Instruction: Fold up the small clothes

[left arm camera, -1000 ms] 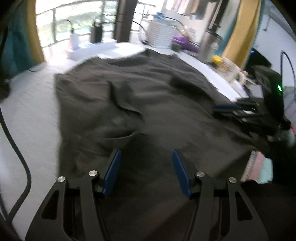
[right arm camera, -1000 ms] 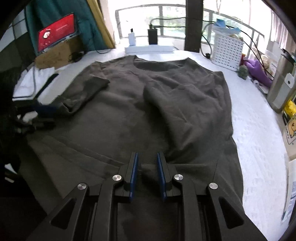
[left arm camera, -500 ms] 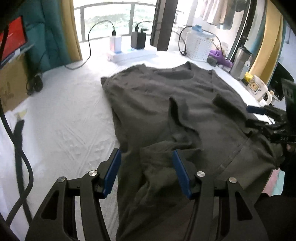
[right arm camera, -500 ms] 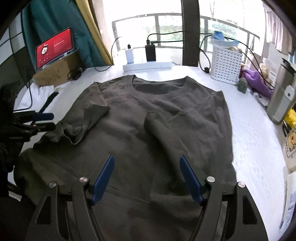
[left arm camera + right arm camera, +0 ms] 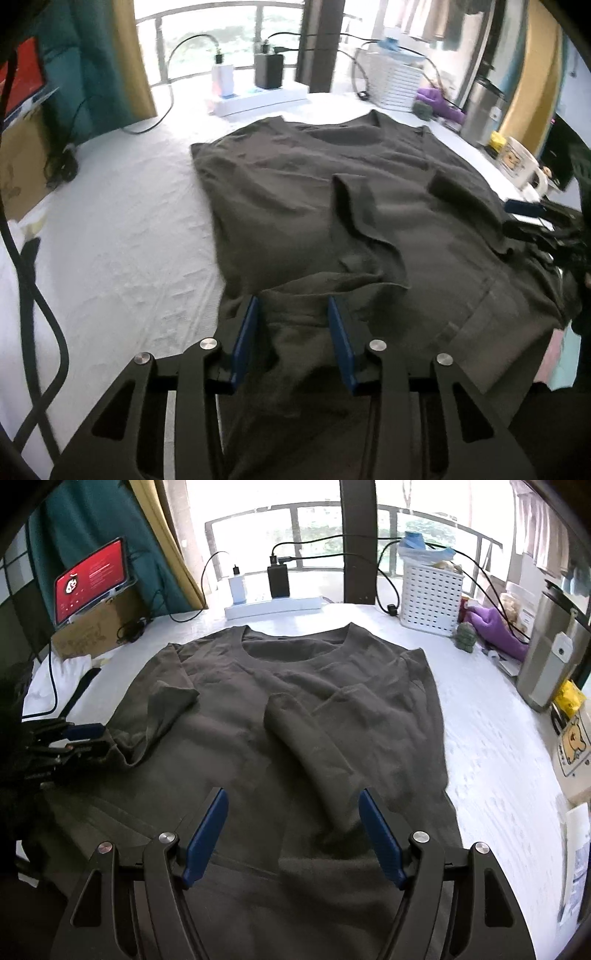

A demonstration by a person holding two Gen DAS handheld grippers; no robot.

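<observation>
A dark grey-brown T-shirt [image 5: 295, 709] lies spread on the white table, neckline away from me, both sleeves folded inward over the body. It also fills the left wrist view [image 5: 369, 221]. My left gripper [image 5: 291, 332] is part open, its blue pads either side of a raised fold of fabric at the shirt's lower left corner. It shows at the left edge of the right wrist view [image 5: 83, 733]. My right gripper [image 5: 293, 834] is wide open and empty above the shirt's lower middle, just before the folded right sleeve. It shows at the right of the left wrist view [image 5: 524, 210].
At the back stand a white power strip with chargers [image 5: 273, 605], a white perforated basket [image 5: 430, 598], a purple toy [image 5: 495, 627] and a steel flask [image 5: 554, 653]. A cardboard box with a red tablet [image 5: 92, 579] sits back left. A mug [image 5: 517, 166] stands at the right edge.
My right gripper opened from nearly shut and drew back from the fabric. My left gripper moved to the shirt's lower left corner and narrowed its jaws around a fold there.
</observation>
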